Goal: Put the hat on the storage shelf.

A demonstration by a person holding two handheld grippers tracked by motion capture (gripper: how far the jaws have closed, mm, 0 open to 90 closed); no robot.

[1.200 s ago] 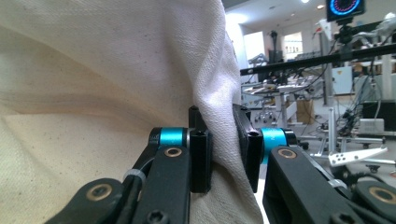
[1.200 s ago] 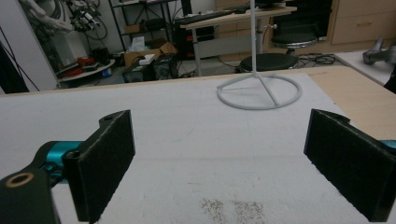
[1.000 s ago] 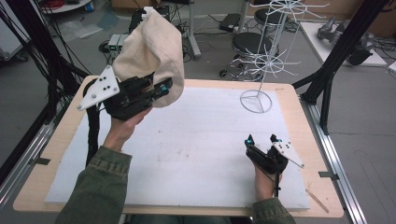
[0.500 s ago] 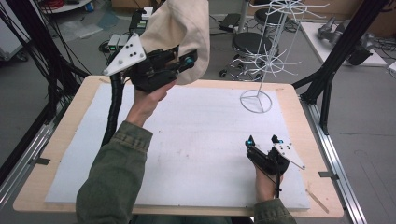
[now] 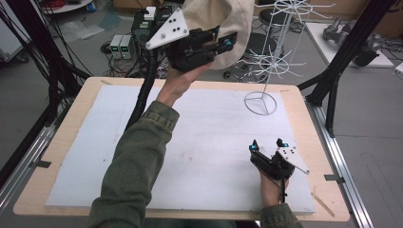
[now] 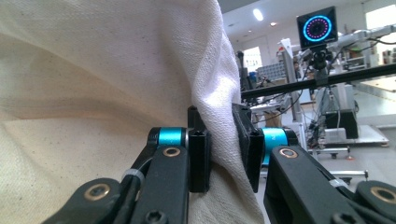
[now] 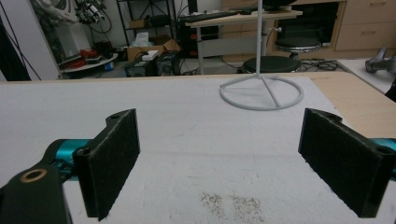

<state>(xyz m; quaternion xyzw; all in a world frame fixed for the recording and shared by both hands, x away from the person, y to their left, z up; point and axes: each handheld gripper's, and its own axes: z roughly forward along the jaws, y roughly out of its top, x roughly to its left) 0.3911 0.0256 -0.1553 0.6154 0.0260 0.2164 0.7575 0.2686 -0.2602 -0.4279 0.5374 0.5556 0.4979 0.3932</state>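
Your counter (image 5: 57, 156) carries a white wire rack (image 5: 268, 61) at its far right corner. The cream cloth (image 5: 228, 23) hangs raised above the far edge, just left of the rack. Your left tool (image 5: 223, 43) is clamped on a fold of it. Your right tool (image 5: 267, 145) rests on the counter, jaws wide apart, holding nothing.

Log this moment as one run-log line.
left tool: shut on cloth, raised | right tool: open, on table | wire rack: bare
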